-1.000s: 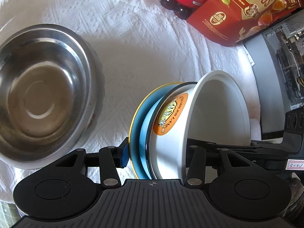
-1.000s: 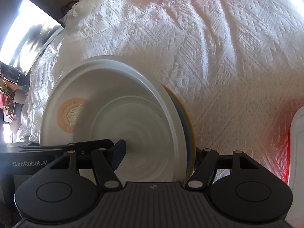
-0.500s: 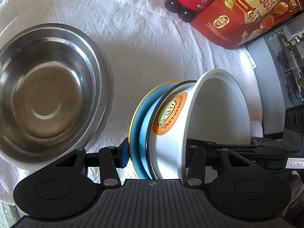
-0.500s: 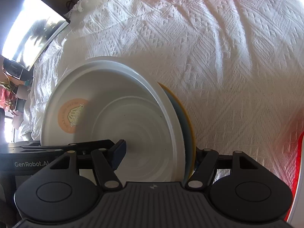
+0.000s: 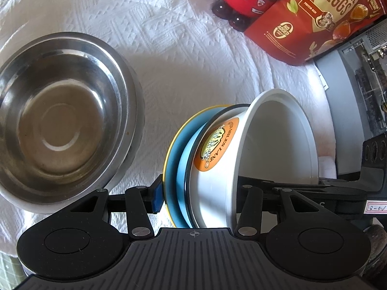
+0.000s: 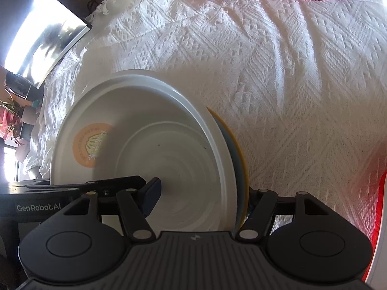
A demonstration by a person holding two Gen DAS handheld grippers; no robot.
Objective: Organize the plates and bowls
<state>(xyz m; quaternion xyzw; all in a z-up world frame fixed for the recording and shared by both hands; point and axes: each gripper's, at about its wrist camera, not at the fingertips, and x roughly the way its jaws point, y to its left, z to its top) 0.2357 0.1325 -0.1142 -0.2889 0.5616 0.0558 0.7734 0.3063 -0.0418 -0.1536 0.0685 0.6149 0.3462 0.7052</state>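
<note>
A white bowl (image 5: 244, 169) nested against a blue plate (image 5: 175, 166) is held on edge above the white cloth (image 5: 181, 55), clamped by the left hand-held gripper (image 5: 200, 193) and the right hand-held gripper (image 6: 203, 195). A steel bowl (image 5: 60, 120) is seen just beside it.

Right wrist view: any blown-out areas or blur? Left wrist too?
Right wrist view: window glare blows out the upper left, white bowl shaded, its orange label soft. Left wrist view: sunlight washes the white cloth, a shadow falls behind the steel bowl, and fisheye bends the edges.
</note>
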